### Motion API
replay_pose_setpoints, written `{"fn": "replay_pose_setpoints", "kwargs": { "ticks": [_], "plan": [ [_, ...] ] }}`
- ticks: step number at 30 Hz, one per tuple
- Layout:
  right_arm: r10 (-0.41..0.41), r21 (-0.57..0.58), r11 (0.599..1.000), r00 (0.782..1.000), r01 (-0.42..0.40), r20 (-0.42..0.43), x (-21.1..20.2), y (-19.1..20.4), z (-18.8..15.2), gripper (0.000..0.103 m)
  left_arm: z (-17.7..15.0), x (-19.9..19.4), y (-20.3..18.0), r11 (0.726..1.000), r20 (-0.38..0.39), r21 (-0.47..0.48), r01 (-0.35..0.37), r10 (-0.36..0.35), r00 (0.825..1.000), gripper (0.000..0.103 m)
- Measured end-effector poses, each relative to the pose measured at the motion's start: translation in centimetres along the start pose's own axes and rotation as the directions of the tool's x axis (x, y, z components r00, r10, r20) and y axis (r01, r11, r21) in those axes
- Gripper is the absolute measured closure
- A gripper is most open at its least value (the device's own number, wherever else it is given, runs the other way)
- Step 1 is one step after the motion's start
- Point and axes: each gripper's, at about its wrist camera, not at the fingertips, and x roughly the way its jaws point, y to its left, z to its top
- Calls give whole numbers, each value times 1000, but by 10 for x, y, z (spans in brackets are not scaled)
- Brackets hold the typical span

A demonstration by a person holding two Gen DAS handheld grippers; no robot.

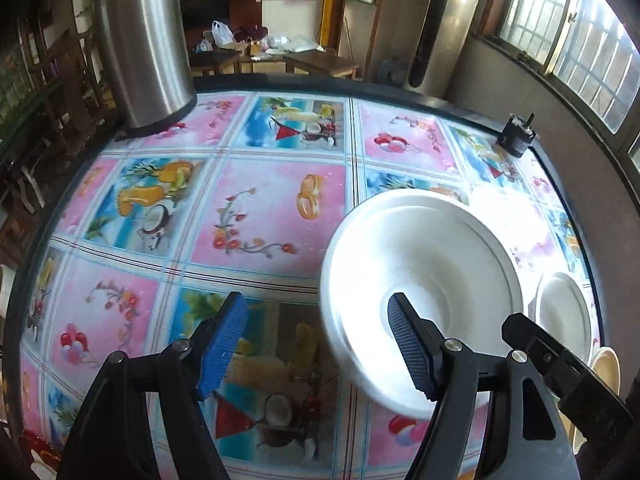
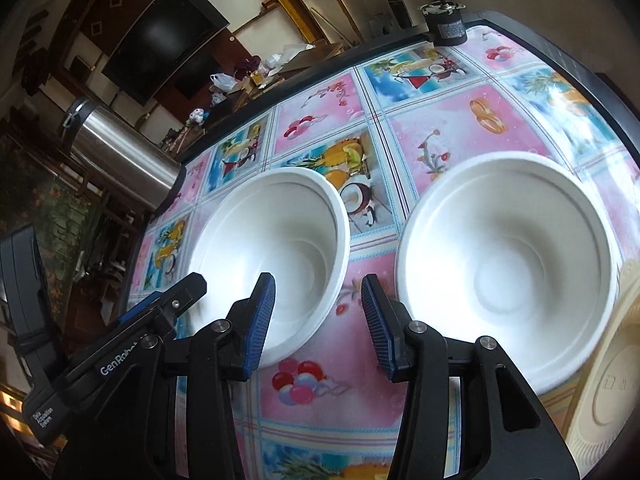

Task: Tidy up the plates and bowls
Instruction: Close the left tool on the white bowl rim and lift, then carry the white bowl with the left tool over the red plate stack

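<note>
Two white bowls stand upright on the patterned tablecloth. In the right wrist view one bowl (image 2: 276,248) is at left and the other bowl (image 2: 508,268) at right. My right gripper (image 2: 318,320) is open and empty, its left finger over the near rim of the left bowl. In the left wrist view my left gripper (image 1: 320,344) is open and empty. Its right finger is over the near part of a white bowl (image 1: 424,272); the second bowl (image 1: 564,316) is at far right. The other gripper (image 1: 560,364) shows beside it.
A steel cylinder (image 1: 140,40) stands at the table's far left edge. A small black motor-like part (image 1: 516,136) sits at the far right edge. A cream plate (image 2: 604,384) lies at the right, next to the right bowl. The dark table rim (image 1: 360,88) is behind.
</note>
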Motion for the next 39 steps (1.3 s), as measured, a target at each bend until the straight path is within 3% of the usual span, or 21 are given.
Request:
{"fn": "replay_pose_setpoints", "kwargs": {
  "ticks": [6,9,11,13,15,22,30,39],
  "plan": [
    [-23,-51,998,1000,23,7,12,2,5,59,0,21,-5,1000,-51,-8,8,-8,999,30],
    [-28,-59,998,1000,28,-1,17,1,6,76,0,27,-5,1000,-66,-15,15,-16,998,31],
    [-28,-63,998,1000,27,-2,19,-1,6,86,-2,27,-7,1000,-65,-2,6,-6,998,48],
    [-21,-72,997,1000,20,-7,20,-1,5,87,-4,28,-7,1000,-78,8,-3,3,997,80],
    [-6,-79,997,1000,5,-13,19,0,2,87,-9,29,-6,1000,-101,8,20,-19,995,89],
    [-2,-132,991,1000,0,-17,0,11,-23,88,-36,7,-3,999,-87,43,8,-4,996,89],
    [-11,-147,989,1000,7,-28,-32,11,-77,87,-94,-24,6,998,-96,56,23,-18,995,88],
    [-4,-135,991,999,-1,-33,-66,8,-144,87,-149,-70,9,994,-33,105,-16,19,999,88]
  ]
}}
